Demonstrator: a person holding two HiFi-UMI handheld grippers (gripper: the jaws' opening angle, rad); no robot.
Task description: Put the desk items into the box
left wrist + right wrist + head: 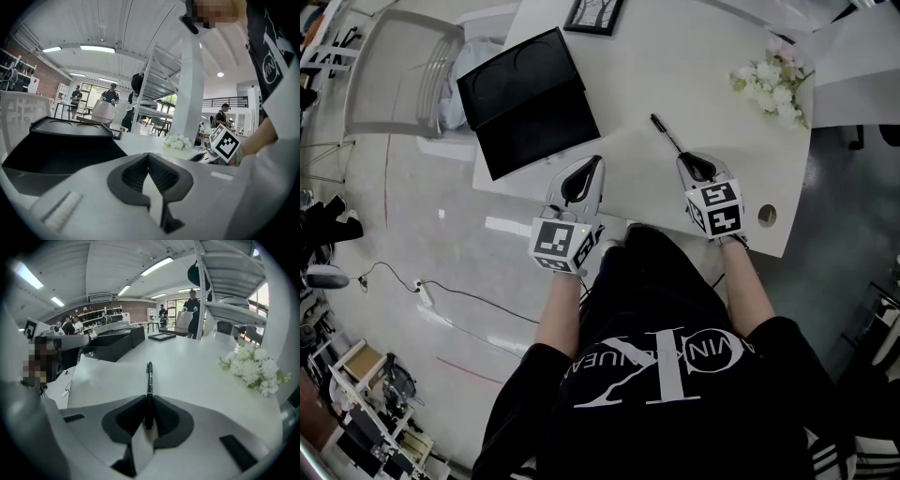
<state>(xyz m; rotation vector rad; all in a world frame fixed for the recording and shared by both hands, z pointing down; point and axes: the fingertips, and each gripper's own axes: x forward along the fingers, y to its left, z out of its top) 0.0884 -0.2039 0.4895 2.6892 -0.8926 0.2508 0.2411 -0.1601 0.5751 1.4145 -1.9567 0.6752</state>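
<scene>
Early stage: the right gripper (148, 405) pinches the pen (149, 377) by its near end, over the table (675, 66) and well apart from the open box (534, 131); the left gripper (148, 158) is pressed together, empty; flowers (772, 89) and frame (593, 14) lie unpacked.

Ceiling strip lights (96, 48) are glowing over a glossy pale floor (422, 225), white chair (398, 70) sitting by the surface (675, 66).

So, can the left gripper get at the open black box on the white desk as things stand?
Probably yes: the open black box lies just ahead of the left gripper, with only bare white desk between, and its jaws hold nothing.
</scene>
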